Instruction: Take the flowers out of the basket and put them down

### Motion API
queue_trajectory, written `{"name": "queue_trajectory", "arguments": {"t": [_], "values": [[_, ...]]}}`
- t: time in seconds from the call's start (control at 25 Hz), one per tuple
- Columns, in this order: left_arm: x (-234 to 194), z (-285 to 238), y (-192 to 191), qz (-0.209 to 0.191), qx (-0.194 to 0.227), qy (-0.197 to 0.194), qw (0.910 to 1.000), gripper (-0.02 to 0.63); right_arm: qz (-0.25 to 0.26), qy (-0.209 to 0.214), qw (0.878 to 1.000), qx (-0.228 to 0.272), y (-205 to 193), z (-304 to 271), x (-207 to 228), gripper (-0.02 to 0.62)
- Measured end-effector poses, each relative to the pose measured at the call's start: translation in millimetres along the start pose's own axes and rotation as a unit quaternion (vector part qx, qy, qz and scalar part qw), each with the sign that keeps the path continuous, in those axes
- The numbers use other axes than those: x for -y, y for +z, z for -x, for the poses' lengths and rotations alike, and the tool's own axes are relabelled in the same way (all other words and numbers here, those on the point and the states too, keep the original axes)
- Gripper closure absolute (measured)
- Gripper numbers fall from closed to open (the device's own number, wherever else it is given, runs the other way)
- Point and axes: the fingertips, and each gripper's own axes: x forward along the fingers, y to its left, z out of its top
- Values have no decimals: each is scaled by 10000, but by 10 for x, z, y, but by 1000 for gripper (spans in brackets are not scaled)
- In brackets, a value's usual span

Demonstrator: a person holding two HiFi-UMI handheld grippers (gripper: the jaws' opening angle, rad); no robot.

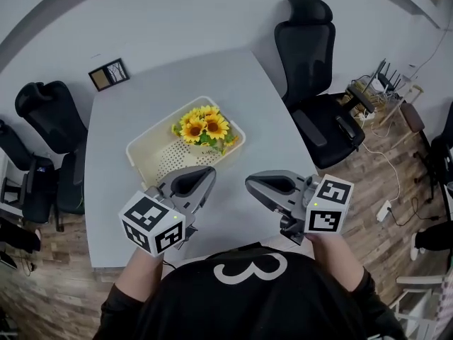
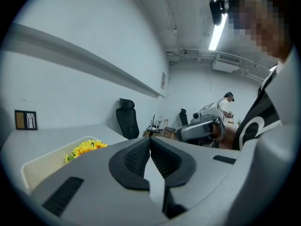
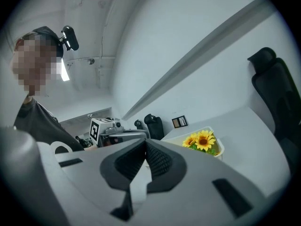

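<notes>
Flowers (image 1: 204, 127) are seen bunched in the far right corner of the basket (image 1: 148, 154), blooms turned upward, stems hidden. The left gripper (image 1: 211, 171) and right gripper (image 1: 249, 183) are held shut and empty over bare table (image 1: 262, 105), between basket and near edge.

Perforated cream plastic basket (image 1: 145, 160); smooth matt grey table (image 1: 141, 91); wood-plank floor (image 1: 49, 261), slight sheen.

left gripper (image 2: 150, 141): jaws together | flowers (image 2: 87, 147) in basket (image 2: 41, 169) | right gripper (image 2: 185, 132) apparently closed
</notes>
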Motion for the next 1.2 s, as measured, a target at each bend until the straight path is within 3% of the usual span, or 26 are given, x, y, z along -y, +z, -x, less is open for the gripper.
{"name": "queue_trajectory", "arguments": {"t": [0.24,0.52,0.76,0.96,1.2], "values": [[-312,-154,-32,-525,-392,306,9974,591,-164,195,9997,-47,37,-114,258,587],[-689,-343,-277,-1185,-1184,549,9843,589,-243,250,9993,-141,72,-160,472,586],[-1064,-557,-599,-2004,-2075,661,9552,561,-248,136,9994,-214,103,-143,677,586],[-1256,-649,-950,-2282,-2743,385,9334,488,-308,117,9991,-271,83,-183,778,586],[-1502,-760,-1360,-2387,-3416,275,9086,485,-390,127,9985,-362,73,-261,905,586]]}}
